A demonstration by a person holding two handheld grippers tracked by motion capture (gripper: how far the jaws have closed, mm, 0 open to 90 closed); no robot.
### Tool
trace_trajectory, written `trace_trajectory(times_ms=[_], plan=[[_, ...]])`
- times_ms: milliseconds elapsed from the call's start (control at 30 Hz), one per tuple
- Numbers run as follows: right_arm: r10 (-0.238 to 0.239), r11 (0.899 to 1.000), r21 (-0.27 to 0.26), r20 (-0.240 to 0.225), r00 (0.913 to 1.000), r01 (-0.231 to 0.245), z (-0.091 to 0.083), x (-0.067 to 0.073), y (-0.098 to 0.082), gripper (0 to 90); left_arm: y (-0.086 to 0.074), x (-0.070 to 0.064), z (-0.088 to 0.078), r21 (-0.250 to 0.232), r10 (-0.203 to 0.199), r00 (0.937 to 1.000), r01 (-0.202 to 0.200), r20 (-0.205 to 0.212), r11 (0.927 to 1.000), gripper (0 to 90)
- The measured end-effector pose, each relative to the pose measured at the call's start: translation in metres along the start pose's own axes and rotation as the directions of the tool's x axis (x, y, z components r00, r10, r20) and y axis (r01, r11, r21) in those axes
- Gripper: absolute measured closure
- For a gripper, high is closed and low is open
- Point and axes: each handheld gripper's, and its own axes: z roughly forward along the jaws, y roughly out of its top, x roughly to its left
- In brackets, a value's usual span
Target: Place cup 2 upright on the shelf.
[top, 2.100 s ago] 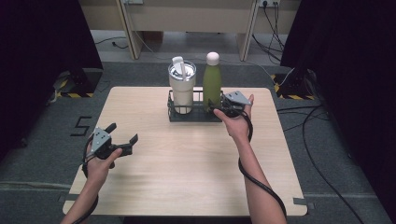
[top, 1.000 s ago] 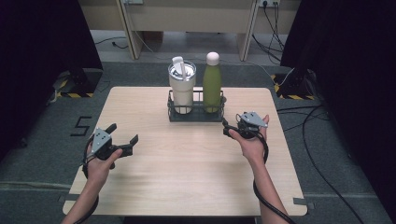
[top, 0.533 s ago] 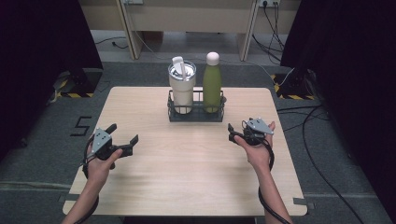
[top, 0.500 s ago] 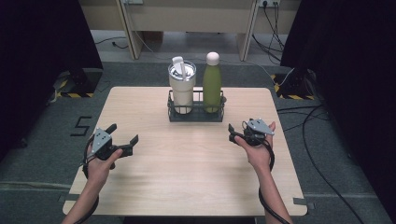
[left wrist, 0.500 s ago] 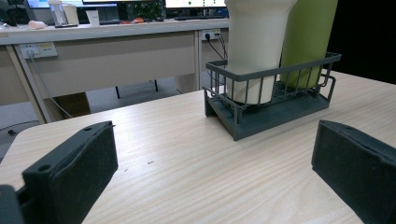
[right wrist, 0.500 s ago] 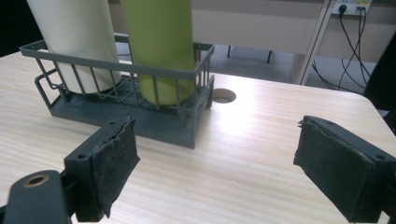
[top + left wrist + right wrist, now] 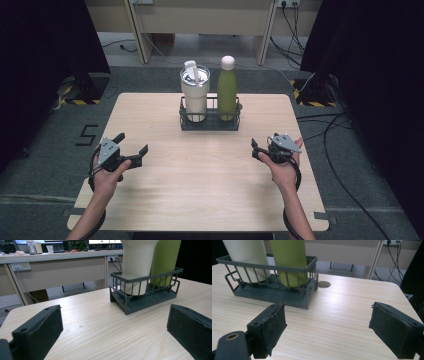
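High view: rack near the desk's far edge, holding 1 tumbler and 1 green bottle. Left gripper near the left edge, right gripper near the right edge, both released and empty.
Left gripper view: jaws apart; rack ahead.
Right gripper view: jaws apart; rack ahead.

Dark grey wire rack is seen at upper centre of the high view, flat on the table's far half. Two vessels are held upright in it, side by side: a cream tumbler with a lid and white handle on the left, and a green bottle with a pale cap on the right. Both are seated fully within the rack.
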Motion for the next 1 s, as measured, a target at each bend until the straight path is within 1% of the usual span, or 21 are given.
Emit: trace_trajectory(times_ms=[167,367,533,1000], plan=[[0.000,1.000,0.005,0.012,0.9999,0.000,-0.005,-0.005,-0.005,13.2,0.000,0.000,0.000,-0.001,0.000,1.0000,0.000,0.000,1.0000,0.0],[0.011,1.000,0.008,0.022,0.9997,-0.011,-0.011,-0.009,-0.010,13.3,0.000,0.000,0.000,0.000,0.001,1.0000,-0.001,0.001,1.0000,0.0],[0.005,1.000,0.008,0.032,0.9995,-0.006,-0.016,-0.014,-0.013,13.3,0.000,0.000,0.000,-0.001,0.000,1.0000,0.000,-0.001,1.0000,0.0],[0.022,1.000,0.021,0.067,0.9975,-0.024,-0.029,-0.029,-0.028,13.8,-0.001,-0.001,0.000,0.005,0.001,1.0000,-0.001,0.001,1.0000,0.0]])
